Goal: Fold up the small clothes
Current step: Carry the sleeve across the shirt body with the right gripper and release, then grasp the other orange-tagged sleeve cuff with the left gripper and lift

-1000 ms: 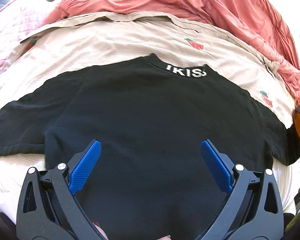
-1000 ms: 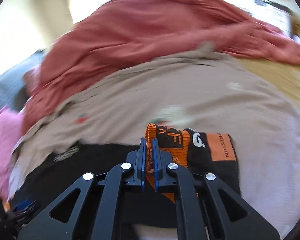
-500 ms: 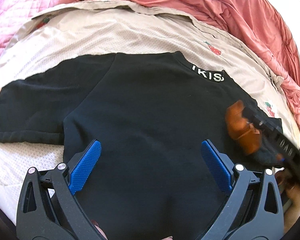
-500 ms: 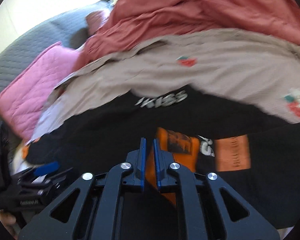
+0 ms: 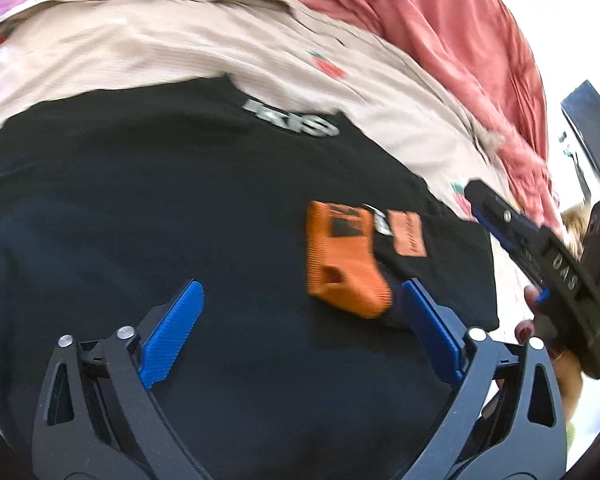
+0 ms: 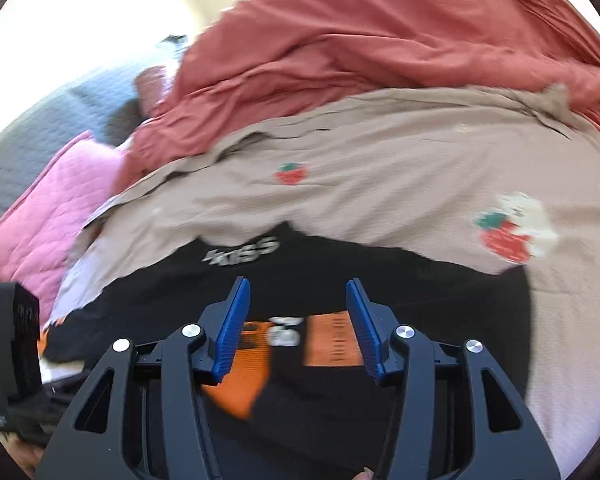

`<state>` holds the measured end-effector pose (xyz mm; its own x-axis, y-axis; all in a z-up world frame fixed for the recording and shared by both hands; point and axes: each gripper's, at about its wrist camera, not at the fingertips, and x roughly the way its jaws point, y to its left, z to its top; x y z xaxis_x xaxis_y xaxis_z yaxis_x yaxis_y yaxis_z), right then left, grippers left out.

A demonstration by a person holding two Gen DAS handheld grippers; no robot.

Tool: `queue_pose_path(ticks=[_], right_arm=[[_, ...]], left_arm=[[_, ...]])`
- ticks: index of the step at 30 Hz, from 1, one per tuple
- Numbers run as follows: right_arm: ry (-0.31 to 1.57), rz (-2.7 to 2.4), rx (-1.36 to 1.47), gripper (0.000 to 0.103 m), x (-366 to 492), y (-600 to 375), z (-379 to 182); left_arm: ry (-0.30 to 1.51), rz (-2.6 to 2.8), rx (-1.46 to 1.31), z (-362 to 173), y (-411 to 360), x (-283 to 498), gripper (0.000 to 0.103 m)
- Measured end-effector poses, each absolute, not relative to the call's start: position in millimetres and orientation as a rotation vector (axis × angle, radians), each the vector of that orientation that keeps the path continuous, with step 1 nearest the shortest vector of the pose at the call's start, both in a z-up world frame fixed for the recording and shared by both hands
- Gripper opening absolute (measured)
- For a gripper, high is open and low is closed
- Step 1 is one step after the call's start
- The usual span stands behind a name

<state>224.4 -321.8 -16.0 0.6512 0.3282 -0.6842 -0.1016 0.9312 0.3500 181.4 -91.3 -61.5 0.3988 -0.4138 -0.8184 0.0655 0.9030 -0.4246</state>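
A black T-shirt [image 5: 180, 220] with a white-lettered collar lies flat on the bed. Its sleeve with the orange cuff [image 5: 340, 264] is folded inward onto the shirt's body. My left gripper [image 5: 302, 286] hovers over the lower shirt, wide open with its jaws closing slightly and nothing between them. The cuff lies just beside its right finger [image 5: 428, 328]. My right gripper [image 6: 298, 282] is open, its jaws opening, and the sleeve [image 6: 252, 360] lies loose below them. In the left wrist view the right gripper [image 5: 476, 200] stands off the shirt's right edge, apart from the sleeve.
A beige sheet with strawberry prints [image 5: 140, 40] lies under the shirt. A rust-red blanket [image 6: 380, 40] is bunched behind it. A pink quilted pillow [image 6: 48, 208] and a grey quilt [image 6: 60, 100] lie at the far left. A hand [image 5: 532, 332] holds the right gripper.
The right gripper carried the orange-cuffed sleeve across onto the shirt's body, then opened and let it go. The left gripper swung its view toward the shirt's right side.
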Motion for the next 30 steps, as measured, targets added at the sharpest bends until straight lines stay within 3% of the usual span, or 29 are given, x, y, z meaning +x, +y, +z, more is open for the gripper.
queue_pose_path(ticks=[3, 6, 9, 10, 11, 24, 30], right_arm=[[0.826, 0.188, 0.321, 0.049, 225.5, -341.4, -18.1], [0.811, 0.157, 0.317, 0.049, 225.7, -349.6, -17.2], [0.804, 0.149, 0.350, 0.049, 226.0, -357.7, -17.6], [0.802, 0.146, 0.352, 0.049, 225.6, -359.7, -17.6], [0.800, 0.144, 0.355, 0.049, 226.0, -360.4, -17.3], [0.780, 0.104, 0.388, 0.049, 225.6, -376.6, -16.1], [0.792, 0.094, 0.377, 0.049, 226.5, -376.1, -19.4]], left_arm=[[1.185, -0.362, -0.367, -73.6, -117.1, 189.9, 0.069], [1.238, -0.328, -0.390, -88.9, -131.8, 195.5, 0.064], [1.225, -0.274, -0.367, -92.3, -140.5, 197.3, 0.042], [1.210, -0.273, -0.362, -91.0, -142.7, 197.9, 0.020], [1.201, -0.257, -0.343, -89.0, -143.1, 199.1, 0.006], [0.890, -0.170, -0.314, 4.8, -61.6, 212.0, 0.005], [0.868, -0.081, -0.306, 3.1, -16.9, 211.6, 0.005]])
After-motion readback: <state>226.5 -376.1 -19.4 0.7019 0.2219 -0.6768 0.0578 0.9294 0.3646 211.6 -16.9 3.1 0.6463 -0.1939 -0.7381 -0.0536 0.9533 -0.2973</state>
